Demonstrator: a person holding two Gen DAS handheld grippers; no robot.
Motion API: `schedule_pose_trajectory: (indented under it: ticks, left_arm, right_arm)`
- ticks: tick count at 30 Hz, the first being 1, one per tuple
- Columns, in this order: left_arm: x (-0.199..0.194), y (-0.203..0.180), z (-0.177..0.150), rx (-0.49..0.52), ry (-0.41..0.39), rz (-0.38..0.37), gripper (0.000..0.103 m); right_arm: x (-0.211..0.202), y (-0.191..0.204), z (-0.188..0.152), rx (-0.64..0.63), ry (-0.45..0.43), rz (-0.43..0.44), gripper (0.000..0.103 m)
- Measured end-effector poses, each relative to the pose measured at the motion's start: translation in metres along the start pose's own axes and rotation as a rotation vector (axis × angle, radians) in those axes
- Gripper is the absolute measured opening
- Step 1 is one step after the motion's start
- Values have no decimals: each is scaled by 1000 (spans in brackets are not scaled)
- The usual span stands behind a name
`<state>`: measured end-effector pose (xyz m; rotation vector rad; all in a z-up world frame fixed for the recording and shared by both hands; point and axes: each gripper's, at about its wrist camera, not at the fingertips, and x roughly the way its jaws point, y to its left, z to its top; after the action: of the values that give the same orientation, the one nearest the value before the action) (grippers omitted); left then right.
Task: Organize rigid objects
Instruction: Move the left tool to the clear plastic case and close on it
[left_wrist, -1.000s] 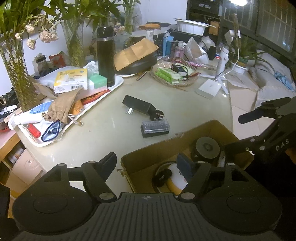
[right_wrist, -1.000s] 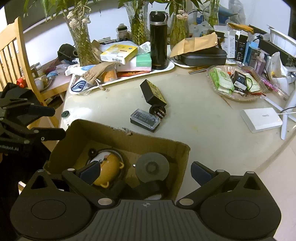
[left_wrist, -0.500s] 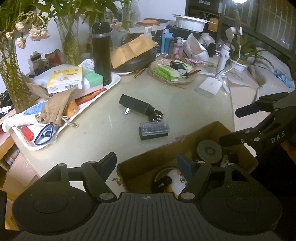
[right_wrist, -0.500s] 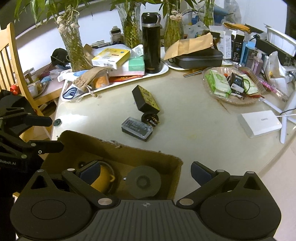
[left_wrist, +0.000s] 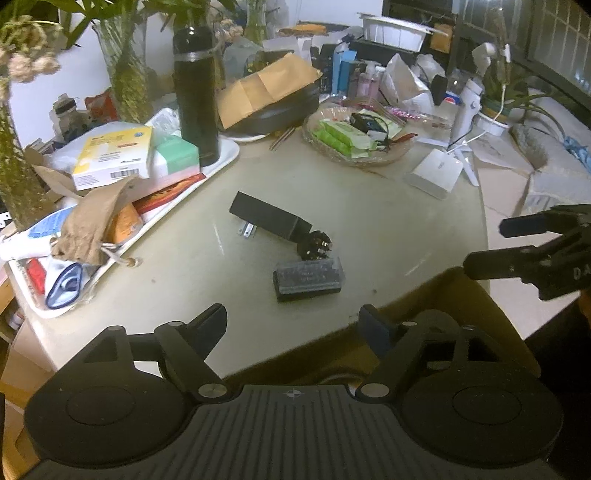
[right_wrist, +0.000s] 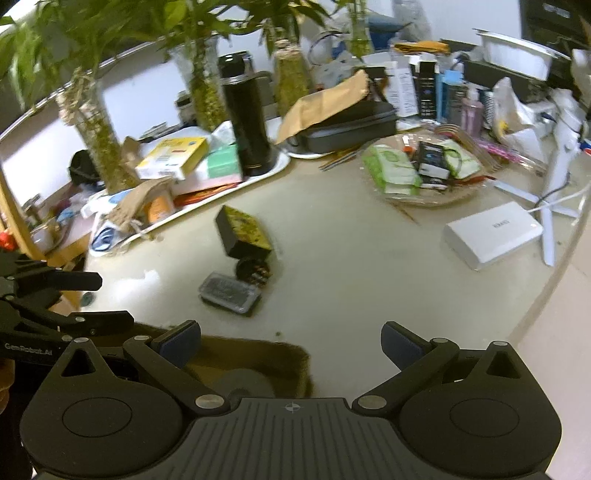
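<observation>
From the left wrist: left gripper (left_wrist: 293, 325) over the near table edge, jaws opening, nothing between them. Straight ahead on the round table (left_wrist: 388, 218), a black power adapter (left_wrist: 267, 218) lying flat, prongs toward the white tray (left_wrist: 225, 162); a round black plug (left_wrist: 316, 249) touching its near end, and a small clear-lidded case (left_wrist: 308, 280) just beside that. Cardboard box (left_wrist: 476, 295) at lower right, its rim partly under the right finger. Right gripper (left_wrist: 517, 243) hanging beyond the box, fingers apart. Black thermos (left_wrist: 195, 96) upright on the tray.

From the right wrist (somewhat blurred): right gripper (right_wrist: 290, 343) spread wide, empty. Same adapter (right_wrist: 243, 232), plug (right_wrist: 255, 271) and case (right_wrist: 231, 293) ahead, close together. Box (right_wrist: 258, 354) low at left, a grey disc (right_wrist: 242, 382) inside. Left gripper (right_wrist: 92, 297) at far left.
</observation>
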<state>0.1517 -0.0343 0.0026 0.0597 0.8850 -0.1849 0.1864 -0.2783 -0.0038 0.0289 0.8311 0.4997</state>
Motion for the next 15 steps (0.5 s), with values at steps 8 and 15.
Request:
schedule_pose_trajectory:
  ticks: [8, 15]
  left_arm:
    - [39, -5, 21, -29, 78, -5, 83]
    - [73, -12, 38, -54, 145, 0, 83]
  right_arm:
    - [-4, -8, 0, 38, 75, -67, 103]
    - [-13, -15, -1, 56, 73, -31, 103]
